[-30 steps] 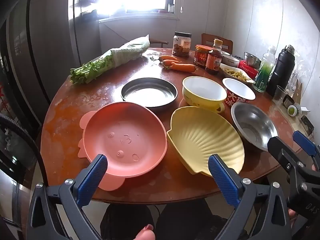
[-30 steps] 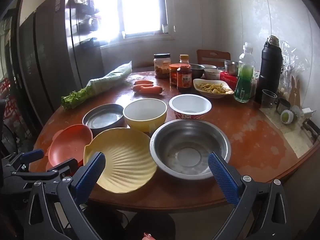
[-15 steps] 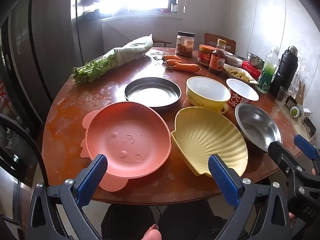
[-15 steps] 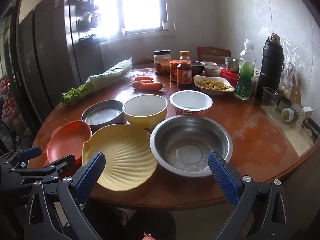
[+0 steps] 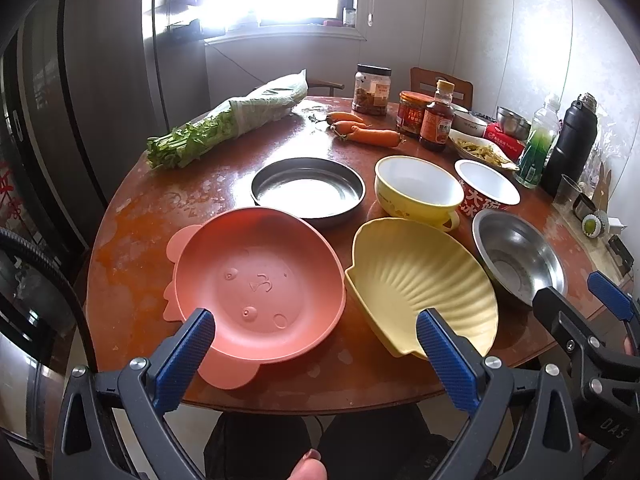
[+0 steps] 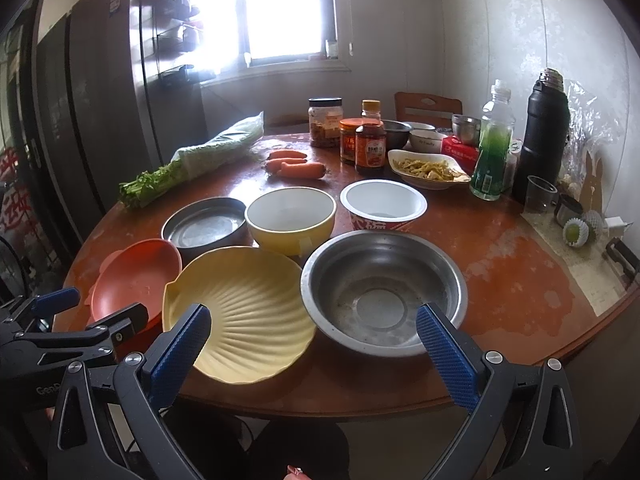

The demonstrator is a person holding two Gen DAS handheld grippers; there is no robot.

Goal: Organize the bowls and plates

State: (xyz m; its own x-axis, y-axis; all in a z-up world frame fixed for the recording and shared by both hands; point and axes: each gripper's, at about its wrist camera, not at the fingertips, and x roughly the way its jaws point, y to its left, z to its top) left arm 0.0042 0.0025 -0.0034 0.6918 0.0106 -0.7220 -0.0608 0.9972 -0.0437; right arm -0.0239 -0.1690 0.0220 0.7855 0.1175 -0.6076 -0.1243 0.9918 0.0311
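A pink plate [image 5: 256, 284] and a yellow shell-shaped plate [image 5: 420, 284] lie at the near edge of the round table [image 5: 132, 240]. Behind them stand a metal pan [image 5: 308, 190], a yellow bowl [image 5: 418, 190] and a red-and-white bowl [image 5: 486, 192]. A steel bowl [image 6: 384, 292] sits near the front right. My left gripper [image 5: 314, 340] is open and empty, in front of the pink plate. My right gripper [image 6: 314, 332] is open and empty, in front of the shell plate [image 6: 240, 308] and the steel bowl.
Bagged greens [image 5: 236, 120], carrots [image 5: 368, 132], jars and a sauce bottle [image 5: 438, 120] stand at the back. A dish of food [image 6: 428, 168], a green bottle [image 6: 492, 152] and a black flask [image 6: 544, 136] stand at the right. A dark fridge [image 6: 80, 120] is at the left.
Both grippers have drawn back and risen slightly, so the table sits a little farther off. Nothing on the table has moved.
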